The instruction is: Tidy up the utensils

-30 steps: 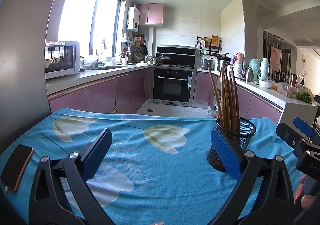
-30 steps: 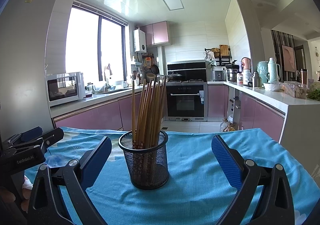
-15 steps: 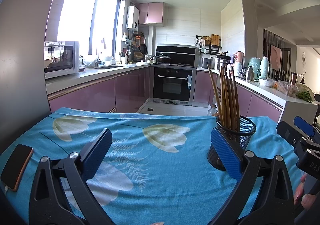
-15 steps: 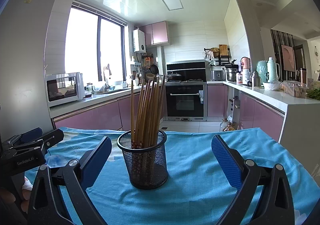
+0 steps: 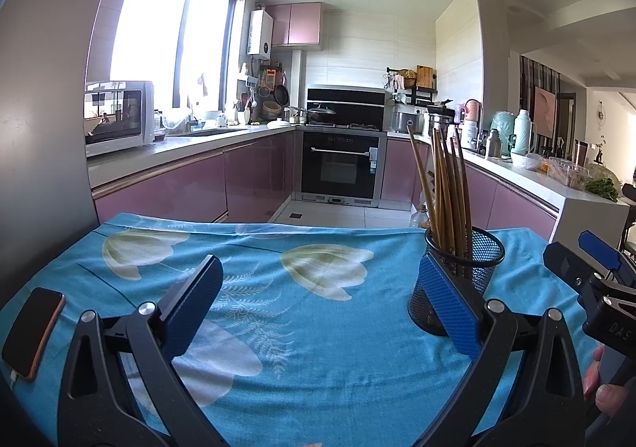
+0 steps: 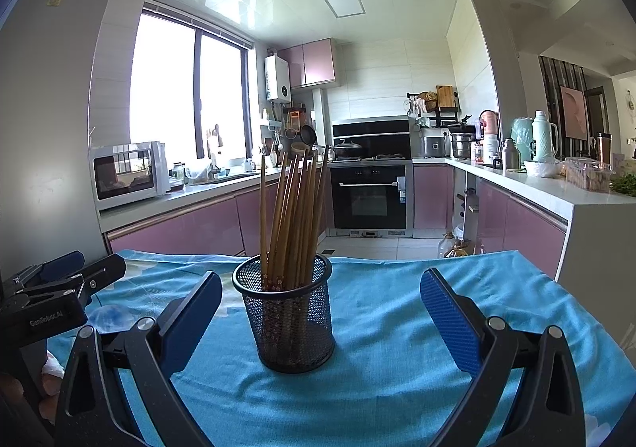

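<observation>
A black mesh holder (image 6: 292, 313) stands upright on the blue cloth with several wooden chopsticks (image 6: 294, 216) leaning in it. My right gripper (image 6: 320, 321) is open, and the holder sits between its fingers, nearer the left one and touching neither. In the left wrist view the same holder (image 5: 461, 276) with its chopsticks (image 5: 445, 188) stands just behind my right fingertip. My left gripper (image 5: 318, 306) is open with only cloth between its pads. Each gripper shows at the edge of the other's view.
A phone (image 5: 33, 329) lies on the blue flowered tablecloth (image 5: 318, 280) at the near left. The table's far edge drops to the kitchen floor. Pink cabinets, a microwave (image 5: 115, 115) and an oven (image 5: 342, 164) lie beyond. A hand (image 5: 602, 383) holds the right gripper's handle.
Almost nothing differs. The right wrist view has crept slightly, so the holder sits a touch lower and further left between the fingers. Both grippers stay open.
</observation>
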The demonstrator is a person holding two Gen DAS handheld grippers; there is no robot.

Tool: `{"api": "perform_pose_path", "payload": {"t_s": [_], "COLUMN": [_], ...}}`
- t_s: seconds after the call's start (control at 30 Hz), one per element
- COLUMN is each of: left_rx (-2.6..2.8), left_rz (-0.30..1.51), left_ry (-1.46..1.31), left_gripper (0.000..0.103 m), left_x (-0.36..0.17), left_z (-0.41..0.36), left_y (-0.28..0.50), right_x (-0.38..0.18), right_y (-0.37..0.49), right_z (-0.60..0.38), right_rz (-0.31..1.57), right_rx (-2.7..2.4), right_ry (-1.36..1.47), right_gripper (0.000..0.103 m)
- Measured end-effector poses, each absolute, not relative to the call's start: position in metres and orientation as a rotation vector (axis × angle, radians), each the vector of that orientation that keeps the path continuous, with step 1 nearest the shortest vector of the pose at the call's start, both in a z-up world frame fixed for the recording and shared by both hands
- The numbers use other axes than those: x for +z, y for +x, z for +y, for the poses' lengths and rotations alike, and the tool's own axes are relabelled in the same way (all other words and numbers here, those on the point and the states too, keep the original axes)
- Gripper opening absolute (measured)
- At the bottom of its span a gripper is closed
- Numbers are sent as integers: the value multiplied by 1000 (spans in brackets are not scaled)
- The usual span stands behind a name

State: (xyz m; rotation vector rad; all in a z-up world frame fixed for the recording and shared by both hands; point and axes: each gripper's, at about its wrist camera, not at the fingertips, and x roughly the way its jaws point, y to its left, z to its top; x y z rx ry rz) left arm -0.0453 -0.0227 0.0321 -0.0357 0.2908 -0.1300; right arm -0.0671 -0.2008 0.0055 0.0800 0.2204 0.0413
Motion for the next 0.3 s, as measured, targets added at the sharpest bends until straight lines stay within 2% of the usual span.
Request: {"api": "perform_pose_path", "payload": {"t_s": [0.1, 0.3], "left_rx": [-142, -160], "left_rz": [328, 568], "left_ry": [-35, -8], "left_gripper": [97, 97], "left_x": [32, 12], "left_z": [-25, -36], "left_y": [-43, -2], "right_x": [6, -5], "right_y": [-67, -45], "right_z": [-203, -223], "right_rz": [237, 407], "right_rx": [48, -23], "right_ry": [83, 47], "right_gripper": [97, 97]}}
